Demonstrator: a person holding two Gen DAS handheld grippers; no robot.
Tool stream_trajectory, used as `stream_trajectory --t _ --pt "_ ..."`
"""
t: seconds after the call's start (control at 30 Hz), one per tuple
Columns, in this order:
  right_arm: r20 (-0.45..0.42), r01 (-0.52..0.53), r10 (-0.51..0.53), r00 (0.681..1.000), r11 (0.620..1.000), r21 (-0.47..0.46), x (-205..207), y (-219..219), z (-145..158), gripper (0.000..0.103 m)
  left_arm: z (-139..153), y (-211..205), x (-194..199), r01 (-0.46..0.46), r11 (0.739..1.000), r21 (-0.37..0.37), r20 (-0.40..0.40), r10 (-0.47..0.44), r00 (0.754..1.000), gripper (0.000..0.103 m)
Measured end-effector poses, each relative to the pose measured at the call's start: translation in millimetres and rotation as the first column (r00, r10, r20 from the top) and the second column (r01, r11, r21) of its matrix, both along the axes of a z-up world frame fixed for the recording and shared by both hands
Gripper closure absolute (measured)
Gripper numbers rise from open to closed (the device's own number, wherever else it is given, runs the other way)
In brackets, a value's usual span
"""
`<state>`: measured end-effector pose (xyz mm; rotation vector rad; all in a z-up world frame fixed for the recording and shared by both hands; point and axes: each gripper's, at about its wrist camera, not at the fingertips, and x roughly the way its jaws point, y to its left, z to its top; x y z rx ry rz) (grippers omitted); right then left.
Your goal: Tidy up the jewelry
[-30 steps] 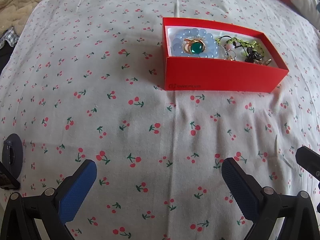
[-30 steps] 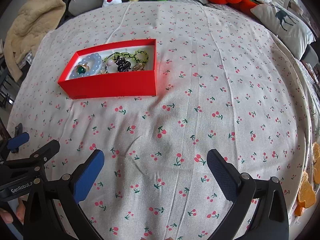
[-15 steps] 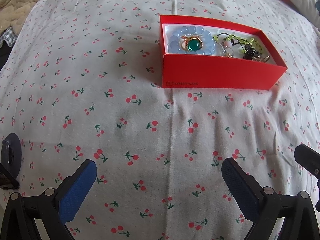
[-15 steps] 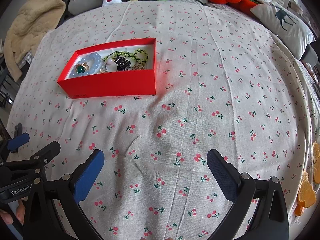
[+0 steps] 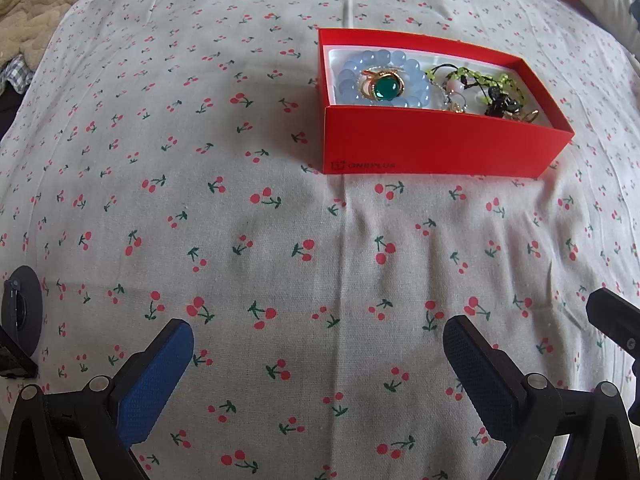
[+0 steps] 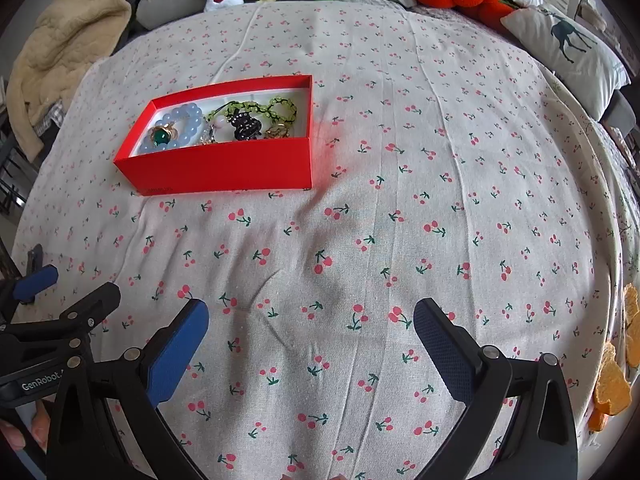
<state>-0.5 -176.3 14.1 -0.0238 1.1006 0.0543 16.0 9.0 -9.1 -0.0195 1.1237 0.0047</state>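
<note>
Jewelry gathered in red box (image 5: 440, 148); box now nearer in left view.
Left gripper (image 5: 316, 344) and right gripper (image 6: 310, 330) are held spread, empty.

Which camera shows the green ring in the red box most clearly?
The left wrist view: the green ring is nearer and larger there, lying inside the blue bracelet with its gold setting visible. In the right wrist view the ring is smaller and farther off, at the left end of the box.
</note>
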Motion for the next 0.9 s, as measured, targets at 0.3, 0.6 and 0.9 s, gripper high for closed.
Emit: stream_trajectory --t 0.3,0.6,0.9 --pt "0.002 0.002 -0.002 1.0 1.0 -0.001 -0.2 0.5 0.0 0.0 -1.5 -0.6 -0.4 0.004 1.0 0.0 -0.003 -0.004 1.0 0.001" --pt "0.002 0.002 -0.002 1.0 1.0 -0.001 -0.1 0.0 0.1 0.0 -1.8 -1.1 0.0 0.008 1.0 -0.001 -0.009 -0.008 1.0 0.001" --pt "0.025 0.02 -0.019 0.999 0.999 -0.031 8.6 5.1 -9.3 0.0 -12.2 -6.9 10.3 0.024 1.0 -0.009 0.01 -0.024 1.0 0.001"
